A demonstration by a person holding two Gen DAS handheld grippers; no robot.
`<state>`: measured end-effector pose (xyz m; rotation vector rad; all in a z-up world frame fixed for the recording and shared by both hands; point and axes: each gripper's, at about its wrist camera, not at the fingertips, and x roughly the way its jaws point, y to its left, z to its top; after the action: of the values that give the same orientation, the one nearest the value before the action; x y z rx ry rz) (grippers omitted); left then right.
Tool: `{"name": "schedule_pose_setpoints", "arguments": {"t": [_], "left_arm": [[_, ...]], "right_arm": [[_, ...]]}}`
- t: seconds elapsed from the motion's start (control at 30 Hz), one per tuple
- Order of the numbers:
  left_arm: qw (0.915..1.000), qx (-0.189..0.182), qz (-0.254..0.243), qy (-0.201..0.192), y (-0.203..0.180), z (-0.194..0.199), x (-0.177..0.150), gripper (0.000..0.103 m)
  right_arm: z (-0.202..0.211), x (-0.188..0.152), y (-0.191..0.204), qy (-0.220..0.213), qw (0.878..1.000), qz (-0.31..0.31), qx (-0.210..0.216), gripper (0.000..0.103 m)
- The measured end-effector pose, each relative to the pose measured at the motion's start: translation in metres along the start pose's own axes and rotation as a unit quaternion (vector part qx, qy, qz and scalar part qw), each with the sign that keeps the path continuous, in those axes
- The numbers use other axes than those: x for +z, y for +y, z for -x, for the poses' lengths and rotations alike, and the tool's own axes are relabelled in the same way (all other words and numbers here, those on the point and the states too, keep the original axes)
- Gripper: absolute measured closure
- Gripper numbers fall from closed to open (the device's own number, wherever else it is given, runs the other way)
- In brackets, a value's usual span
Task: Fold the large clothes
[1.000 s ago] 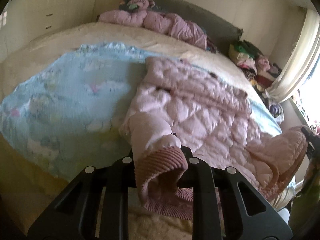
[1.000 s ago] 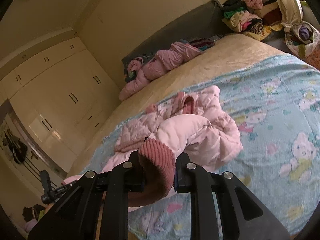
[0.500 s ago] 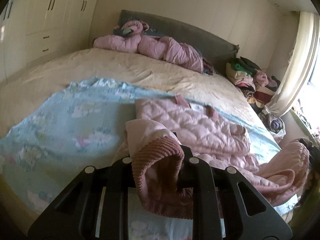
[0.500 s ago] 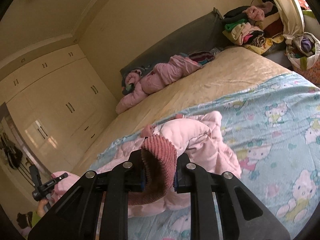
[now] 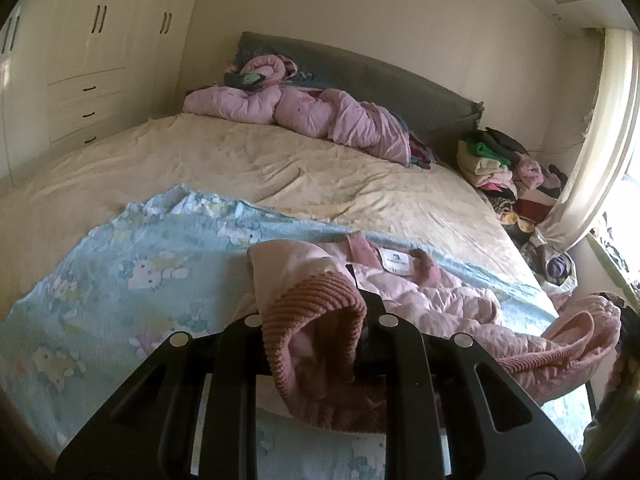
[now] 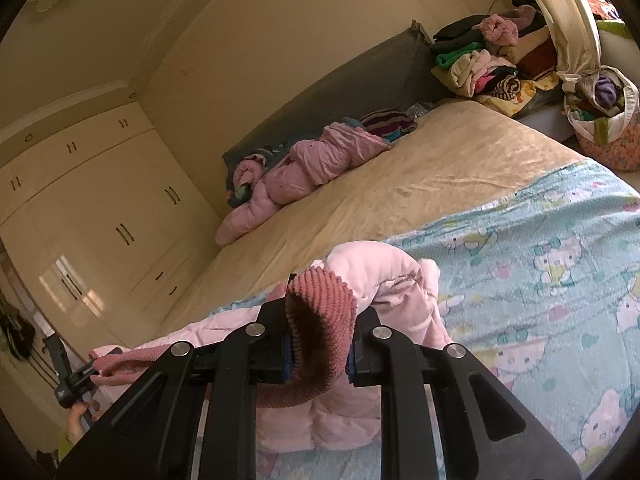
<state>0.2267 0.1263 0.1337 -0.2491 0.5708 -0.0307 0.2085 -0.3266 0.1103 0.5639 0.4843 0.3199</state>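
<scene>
Both tongs clamped on the ribbed cuffs of a pink quilted jacket over the bed.

The left tongs (image 5: 316,330) are closed tight on one dusky-pink cuff (image 5: 316,312); the right tongs (image 6: 320,338) pinch the other cuff (image 6: 320,308), jaws barely parted by the knit. Between them the pink quilted jacket (image 5: 432,300) sags onto a blue cartoon-print blanket (image 6: 540,248) at the foot of the bed (image 5: 280,168). Beyond, a pink duvet (image 5: 304,110) lies bunched against the grey headboard (image 5: 380,76), with a pile of clothes (image 6: 488,56) beside it.
</scene>
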Motion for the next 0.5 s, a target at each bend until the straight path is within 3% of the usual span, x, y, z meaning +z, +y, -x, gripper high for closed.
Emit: {"name": "schedule_pose_setpoints", "arguments": {"t": [0.23, 0.5], "left_arm": [[0.9998, 0.016, -0.010, 0.008, -0.004, -0.030, 0.024, 0.090], [0.9992, 0.036, -0.001, 0.020, 0.000, -0.073, 0.031, 0.089]], "right_arm": [[-0.034, 0.019, -0.002, -0.003, 1.000, -0.005, -0.017, 0.086], [-0.083, 0.032, -0.018, 0.011, 0.999, -0.022, -0.049, 0.086]]}}
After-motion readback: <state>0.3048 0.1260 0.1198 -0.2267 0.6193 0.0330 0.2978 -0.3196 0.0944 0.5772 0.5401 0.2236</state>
